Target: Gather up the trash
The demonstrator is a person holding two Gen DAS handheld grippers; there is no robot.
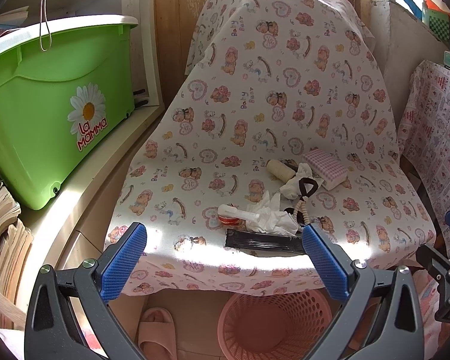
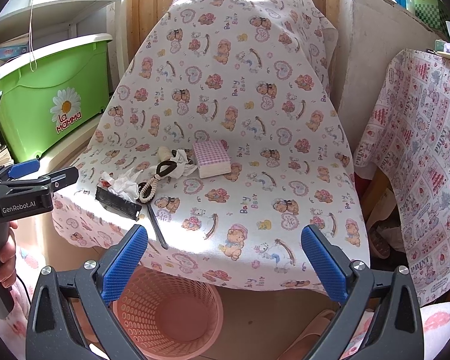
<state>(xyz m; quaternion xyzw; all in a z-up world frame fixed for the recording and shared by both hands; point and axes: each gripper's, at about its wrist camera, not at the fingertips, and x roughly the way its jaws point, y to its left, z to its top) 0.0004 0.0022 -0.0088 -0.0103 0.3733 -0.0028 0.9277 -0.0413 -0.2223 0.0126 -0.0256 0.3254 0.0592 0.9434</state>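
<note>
A chair draped in a teddy-bear cloth [image 1: 255, 96] [image 2: 255, 126] holds a small clutter. A crumpled white tissue [image 1: 270, 219] [image 2: 124, 186], a second crumpled tissue [image 1: 294, 183] [image 2: 181, 162], a black wrapper [image 1: 264, 241] [image 2: 117, 202] and a white tube [image 1: 240, 212] lie near the seat's front. A pink mesh bin [image 1: 273, 324] [image 2: 168, 315] stands on the floor below. My left gripper [image 1: 223, 258] is open and empty, just in front of the wrapper. My right gripper [image 2: 225, 258] is open and empty over the seat's front edge.
A pink checked packet [image 1: 325, 166] [image 2: 211, 159], a thread spool [image 1: 280, 169], a beaded cord with a black handle [image 2: 153, 184] and a thin black rod [image 2: 157, 226] also lie on the seat. A green tub [image 1: 54, 105] sits left. A pink slipper [image 1: 157, 330] lies beside the bin.
</note>
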